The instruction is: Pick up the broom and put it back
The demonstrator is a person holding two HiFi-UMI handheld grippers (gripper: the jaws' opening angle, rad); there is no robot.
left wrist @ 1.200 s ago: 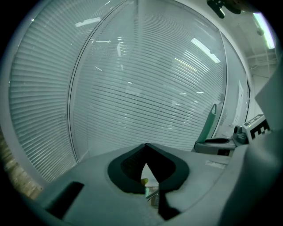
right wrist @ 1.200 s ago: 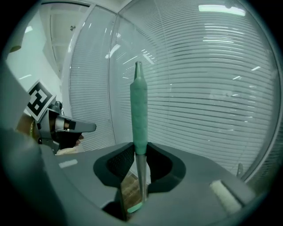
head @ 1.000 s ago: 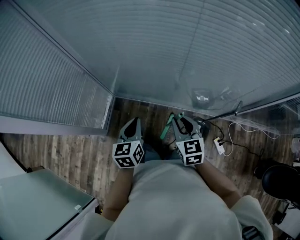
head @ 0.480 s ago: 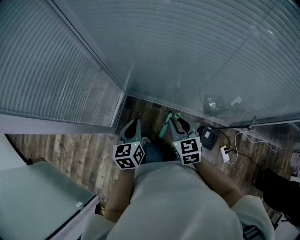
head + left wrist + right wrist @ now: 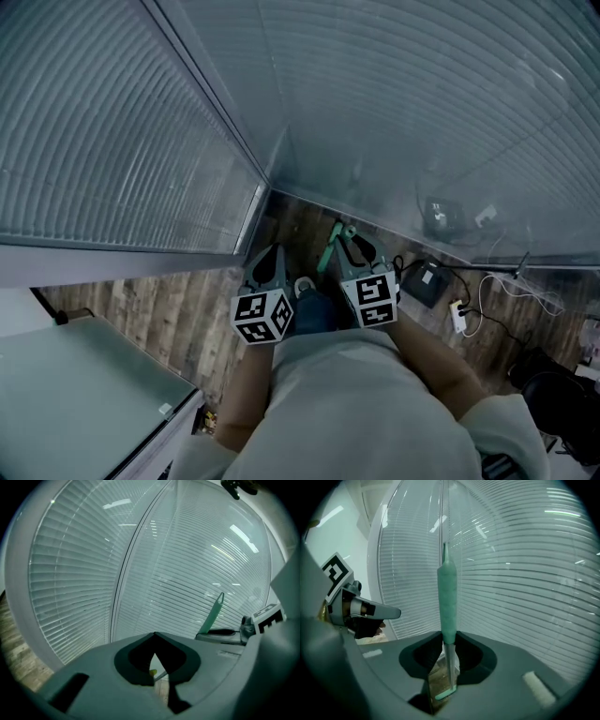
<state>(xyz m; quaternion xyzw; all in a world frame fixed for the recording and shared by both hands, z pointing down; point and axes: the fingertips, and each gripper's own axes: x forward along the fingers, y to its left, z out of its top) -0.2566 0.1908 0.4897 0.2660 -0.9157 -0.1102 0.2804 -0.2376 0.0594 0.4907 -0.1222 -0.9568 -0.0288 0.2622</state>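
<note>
My right gripper is shut on the broom. Its green handle grip rises straight up from between the jaws, and the thin metal shaft runs down to the green broom head near the floor. In the head view the green handle slants just left of that gripper. The left gripper hangs beside it, its fingertips meeting, with nothing held. From the left gripper view the right gripper and the handle show at the right. Both grippers point toward the corner of the blind-covered glass walls.
Two glass walls with blinds meet at a corner post straight ahead over a wooden floor. A black adapter, a white power strip and cables lie at the right. A glass-topped desk stands at the lower left, a black chair at the right.
Both grippers have moved forward toward the wall corner, which now looms closer. The power strip and cables have slid right in the head view. The right gripper's hold on the broom is unchanged.
</note>
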